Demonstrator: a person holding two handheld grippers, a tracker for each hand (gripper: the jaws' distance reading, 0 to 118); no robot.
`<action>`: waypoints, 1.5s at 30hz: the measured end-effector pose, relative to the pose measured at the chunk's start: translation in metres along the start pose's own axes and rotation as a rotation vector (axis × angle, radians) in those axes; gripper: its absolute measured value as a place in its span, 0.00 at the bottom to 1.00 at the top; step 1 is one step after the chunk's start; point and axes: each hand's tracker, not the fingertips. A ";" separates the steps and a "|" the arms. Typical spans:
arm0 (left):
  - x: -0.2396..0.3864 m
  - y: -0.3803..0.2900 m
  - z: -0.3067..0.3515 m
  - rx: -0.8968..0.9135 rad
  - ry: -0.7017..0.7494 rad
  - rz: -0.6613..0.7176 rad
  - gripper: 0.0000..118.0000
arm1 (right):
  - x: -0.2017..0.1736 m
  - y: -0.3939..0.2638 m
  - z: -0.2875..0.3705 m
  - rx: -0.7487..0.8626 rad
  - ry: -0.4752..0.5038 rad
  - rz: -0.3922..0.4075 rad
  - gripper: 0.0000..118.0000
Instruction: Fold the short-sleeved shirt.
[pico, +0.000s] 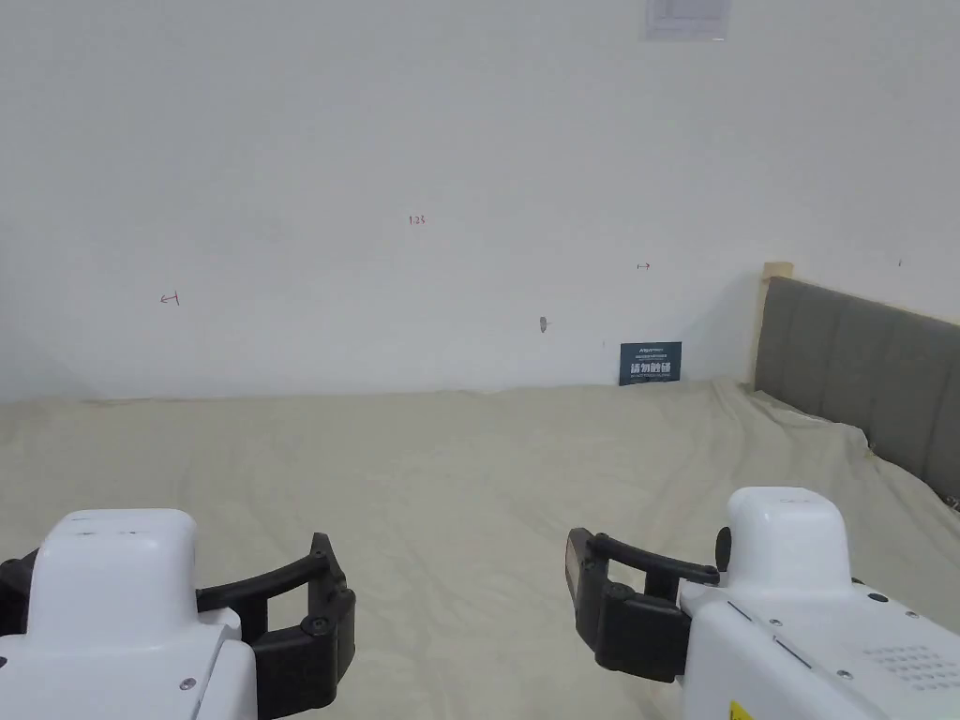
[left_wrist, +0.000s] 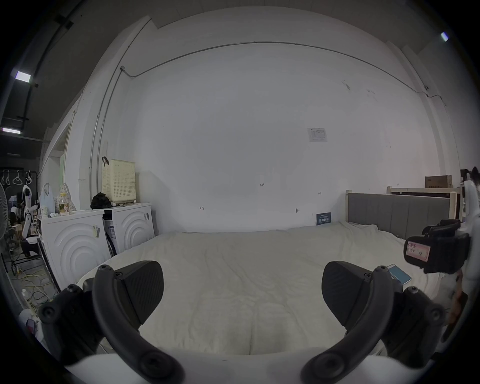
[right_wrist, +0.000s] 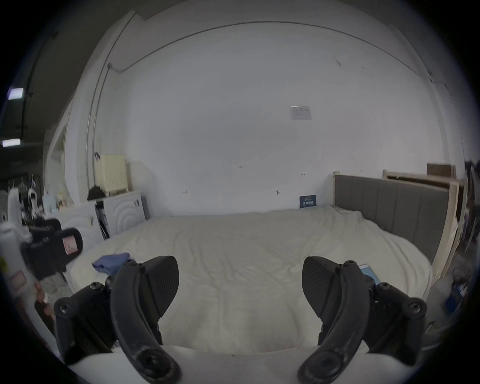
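Both tools were held above the near part of the bed (pico: 487, 450), which was covered by a pale, lightly wrinkled sheet and stood against a white wall (pico: 422, 141). In the head view the left tool (pico: 319, 619) sat at the lower left and the right tool (pico: 600, 609) at the lower right, well apart from each other, both pointing toward the wall.

In the left gripper view the left tool (left_wrist: 242, 291) had its jaws spread wide, with nothing but bed sheet seen between them. The right tool (left_wrist: 426, 253) showed at the right edge of that view, side-on, so its gap could not be judged from there. In the right gripper view the right tool (right_wrist: 240, 284) was likewise spread wide and gripped nothing.

The shirt (right_wrist: 111, 262), a blue bundle of cloth (bunched, so its sleeves could not be made out), lay on the bed near its left edge, just beyond the right tool's left jaw in the right gripper view, with the left tool (right_wrist: 52, 249) beside it, farther to the left. Neither tool touched it.

A grey padded headboard (pico: 862, 375) stood at the right end of the bed. A small dark sign (pico: 650, 363) leaned against the wall at the far edge of the sheet. A flat blue item (left_wrist: 400, 274) lay on the bed toward the right. White washing machines (left_wrist: 98, 241) stood off the bed's left side.
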 end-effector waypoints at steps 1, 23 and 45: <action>0.000 0.000 -0.001 -0.002 0.001 0.001 1.00 | 0.003 0.000 0.001 0.002 0.011 -0.010 0.84; -0.008 0.011 -0.029 -0.001 0.001 -0.011 1.00 | -0.006 0.016 -0.005 0.021 -0.091 0.063 0.84; -0.012 0.015 -0.045 -0.006 0.003 -0.007 1.00 | -0.018 0.021 -0.025 -0.063 -0.081 0.093 0.84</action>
